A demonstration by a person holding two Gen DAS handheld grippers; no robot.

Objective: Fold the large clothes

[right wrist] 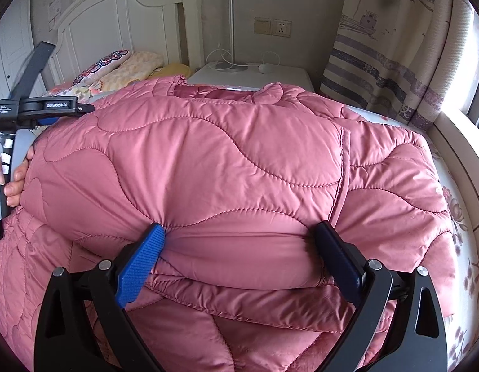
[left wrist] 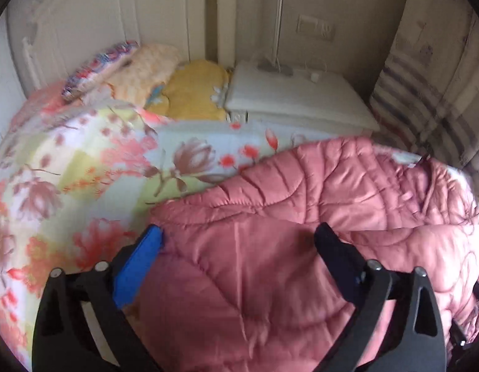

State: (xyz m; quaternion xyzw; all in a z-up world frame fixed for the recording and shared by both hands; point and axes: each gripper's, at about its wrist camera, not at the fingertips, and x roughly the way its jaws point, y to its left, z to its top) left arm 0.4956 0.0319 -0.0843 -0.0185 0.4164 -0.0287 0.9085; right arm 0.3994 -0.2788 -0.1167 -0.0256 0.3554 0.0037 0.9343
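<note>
A pink quilted padded coat [right wrist: 227, 155] lies on a bed, its collar toward the headboard. My right gripper [right wrist: 239, 235] is wide open, its fingers on either side of a puffed fold at the coat's near edge. My left gripper [left wrist: 239, 235] is open above the coat's [left wrist: 301, 232] left edge, its blue left pad [left wrist: 137, 269] at the hem. In the right wrist view the left gripper [right wrist: 58, 105] shows at the coat's left side, held by a hand. That view does not show its jaws clearly.
A floral bedsheet [left wrist: 84, 161] covers the bed. Pillows [left wrist: 140, 74] lie at a white headboard [right wrist: 115, 24]. A white nightstand [left wrist: 295, 99] with a lamp base and cables stands beside the bed. A striped curtain [right wrist: 394, 62] and a window are on the right.
</note>
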